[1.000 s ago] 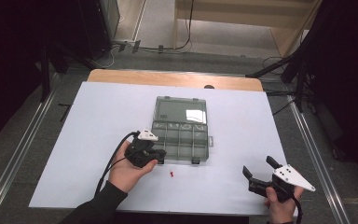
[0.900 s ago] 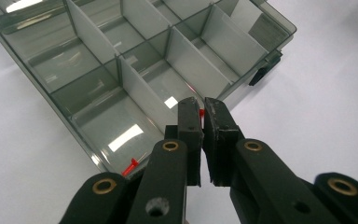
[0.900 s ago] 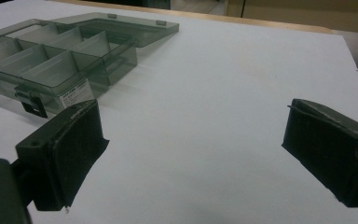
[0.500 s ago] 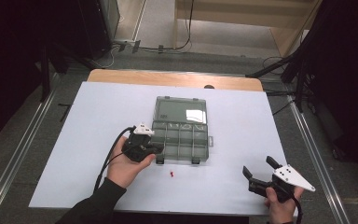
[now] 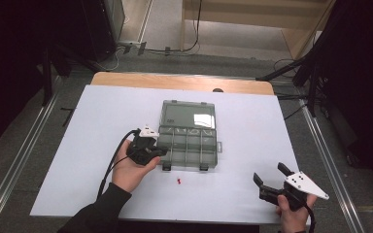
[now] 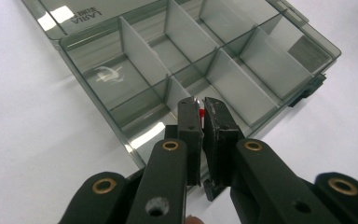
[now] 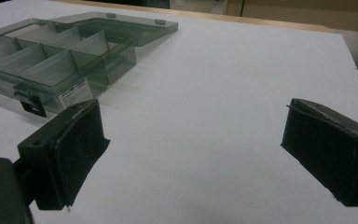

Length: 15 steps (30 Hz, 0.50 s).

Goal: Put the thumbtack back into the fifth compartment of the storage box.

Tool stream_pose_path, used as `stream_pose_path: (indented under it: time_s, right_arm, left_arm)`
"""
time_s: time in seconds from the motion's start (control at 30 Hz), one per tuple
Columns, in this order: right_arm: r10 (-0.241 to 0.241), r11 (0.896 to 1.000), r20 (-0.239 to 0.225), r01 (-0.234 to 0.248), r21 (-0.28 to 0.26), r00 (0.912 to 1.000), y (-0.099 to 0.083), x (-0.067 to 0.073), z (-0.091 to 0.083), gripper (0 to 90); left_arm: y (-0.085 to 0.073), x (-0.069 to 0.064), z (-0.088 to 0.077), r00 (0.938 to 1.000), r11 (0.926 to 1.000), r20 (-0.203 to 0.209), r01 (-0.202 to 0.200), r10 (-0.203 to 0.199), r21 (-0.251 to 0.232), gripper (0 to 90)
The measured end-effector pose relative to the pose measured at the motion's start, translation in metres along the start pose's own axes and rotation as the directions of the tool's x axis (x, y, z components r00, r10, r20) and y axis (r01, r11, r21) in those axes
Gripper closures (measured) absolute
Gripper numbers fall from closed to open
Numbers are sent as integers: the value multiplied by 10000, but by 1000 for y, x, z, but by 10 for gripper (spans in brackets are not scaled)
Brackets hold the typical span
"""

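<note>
The left gripper (image 6: 202, 112) pinches a small red pin (image 6: 201, 110) over the open box (image 5: 188, 141) — a shallow grip could drop it outside a compartment, beside the other pin (image 5: 178, 181) — while the right gripper (image 5: 270, 178) gapes empty.

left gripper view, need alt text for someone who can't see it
The left gripper, shut on a small red piece, hangs over the near edge of an open smoky-grey compartment box. The box's dividers form empty compartments, and it lies on a white table.
</note>
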State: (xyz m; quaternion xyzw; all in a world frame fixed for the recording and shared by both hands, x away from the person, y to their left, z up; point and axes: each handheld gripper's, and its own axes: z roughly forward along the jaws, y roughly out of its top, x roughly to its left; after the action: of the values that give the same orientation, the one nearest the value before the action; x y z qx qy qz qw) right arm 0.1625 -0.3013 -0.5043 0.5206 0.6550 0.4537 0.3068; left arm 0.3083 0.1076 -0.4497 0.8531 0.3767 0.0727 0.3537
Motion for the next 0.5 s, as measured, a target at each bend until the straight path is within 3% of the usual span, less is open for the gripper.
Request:
stream_pose_path:
  time_s: [0.5]
  right_arm:
    - [-3, 10000, 5, 3, 28, 10000, -1, 0, 0, 57]
  left_arm:
    - [-3, 6, 11, 9998, 10000, -218, -8, 10, 99, 851]
